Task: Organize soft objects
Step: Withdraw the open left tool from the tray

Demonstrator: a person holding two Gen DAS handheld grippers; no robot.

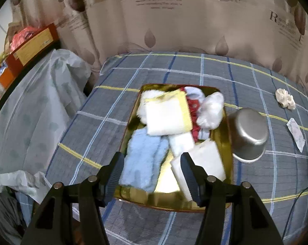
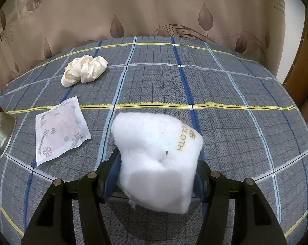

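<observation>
In the left wrist view a gold tray (image 1: 223, 140) lies on the checked cloth. It holds a fluffy blue towel (image 1: 143, 159), a white and yellow cloth (image 1: 166, 114), a red item (image 1: 192, 106), a crumpled clear bag (image 1: 212, 110) and white folded pieces (image 1: 206, 159). My left gripper (image 1: 152, 175) hangs open over the tray's near end, with nothing between its fingers. In the right wrist view my right gripper (image 2: 156, 175) is shut on a white fluffy block (image 2: 154, 147) marked CLOTH, held just above the cloth.
An upturned metal bowl (image 1: 249, 134) stands right of the tray. A cream scrunchie (image 2: 84, 69) and a flowered flat packet (image 2: 62, 130) lie on the checked cloth (image 2: 194, 81). A leaf-print curtain (image 2: 154, 10) hangs behind. Plastic-covered bulk (image 1: 41, 102) and a red box (image 1: 31, 47) sit at left.
</observation>
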